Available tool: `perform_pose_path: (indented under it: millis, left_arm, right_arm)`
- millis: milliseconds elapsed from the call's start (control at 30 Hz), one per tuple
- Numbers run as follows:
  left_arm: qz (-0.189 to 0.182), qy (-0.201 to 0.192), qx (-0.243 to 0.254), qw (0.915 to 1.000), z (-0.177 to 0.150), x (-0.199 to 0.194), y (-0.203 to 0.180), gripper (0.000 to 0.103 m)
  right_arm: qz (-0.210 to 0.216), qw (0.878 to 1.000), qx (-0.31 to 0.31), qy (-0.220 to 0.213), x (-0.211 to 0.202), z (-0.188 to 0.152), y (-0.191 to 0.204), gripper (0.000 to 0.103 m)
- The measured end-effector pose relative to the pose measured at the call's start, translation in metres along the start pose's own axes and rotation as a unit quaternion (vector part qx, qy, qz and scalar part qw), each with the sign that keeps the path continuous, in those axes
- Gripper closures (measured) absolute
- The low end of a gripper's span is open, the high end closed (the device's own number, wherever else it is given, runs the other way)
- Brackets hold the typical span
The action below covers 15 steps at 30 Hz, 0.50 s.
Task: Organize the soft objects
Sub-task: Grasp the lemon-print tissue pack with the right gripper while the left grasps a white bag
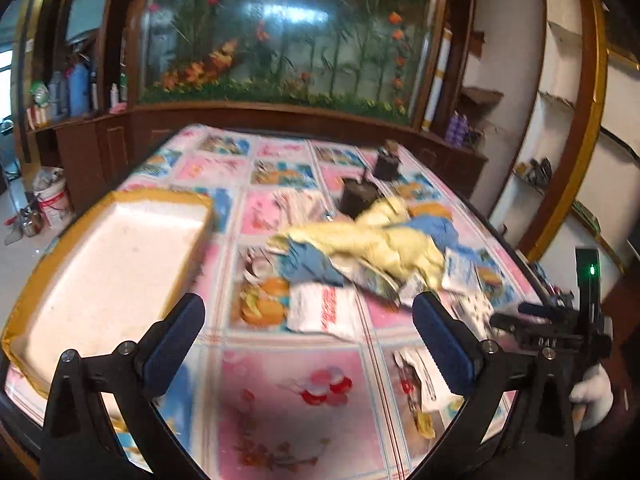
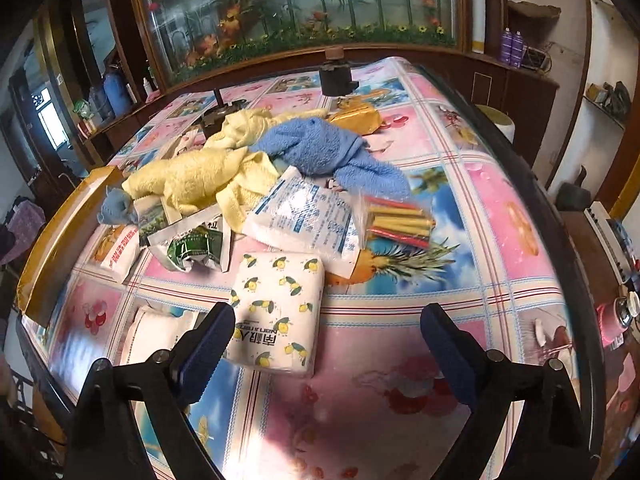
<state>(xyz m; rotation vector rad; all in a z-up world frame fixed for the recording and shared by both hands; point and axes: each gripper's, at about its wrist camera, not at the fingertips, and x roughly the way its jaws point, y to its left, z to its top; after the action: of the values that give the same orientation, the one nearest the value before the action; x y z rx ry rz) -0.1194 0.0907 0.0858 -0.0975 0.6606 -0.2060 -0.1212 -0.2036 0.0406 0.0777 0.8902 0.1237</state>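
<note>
Tablecloth (image 2: 500, 208): glossy printed plastic. Yellow towel (image 2: 192, 176), blue towel (image 2: 320, 148): fluffy terry cloth. Tissue pack (image 2: 280, 304): smooth plastic wrap. Box (image 1: 100, 264): matt white foam, cardboard-edged. Finger pads (image 2: 204, 348): ridged blue rubber.

Towels (image 2: 224, 168) behind tissue pack (image 2: 276, 312), box (image 1: 104, 276) leftward.

"nan ren" on lemon-print pack (image 2: 280, 308)

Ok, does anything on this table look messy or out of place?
Yes. The yellow towel and blue towel lie crumpled in a tangled heap over several packets, and the green packet looks crushed. The white box holds nothing yet.
</note>
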Motion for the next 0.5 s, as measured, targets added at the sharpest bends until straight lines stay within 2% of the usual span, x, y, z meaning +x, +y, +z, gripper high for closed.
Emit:
perform_pose_path:
  millis: [133,233,267,300,333,500]
  left_arm:
    - [-0.04,0.026,0.029,0.9984,-0.018,0.015,-0.025,0.0]
    - [-0.067,0.04,0.045,0.9959,-0.021,0.024,-0.039,0.0]
    - [-0.068,0.047,0.055,0.995,-0.022,0.027,-0.045,0.0]
    - [-0.069,0.056,0.066,0.9939,-0.024,0.03,-0.05,0.0]
    - [-0.072,0.064,0.077,0.9923,-0.026,0.032,-0.057,0.0]
    - [-0.089,0.092,0.132,0.9829,-0.032,0.044,-0.091,0.0]
  right_arm:
    - [0.011,0.999,-0.03,0.005,0.005,0.003,0.021,0.008]
    - [0.017,0.998,-0.049,0.03,0.019,0.007,0.038,0.01]
    - [0.017,0.998,-0.053,0.039,0.024,0.008,0.042,0.013]
    - [0.018,0.997,-0.058,0.047,0.028,0.009,0.044,0.026]
    - [0.018,0.996,-0.062,0.055,0.031,0.009,0.046,0.046]
    - [0.012,0.996,-0.054,0.069,0.029,0.006,0.034,0.049]
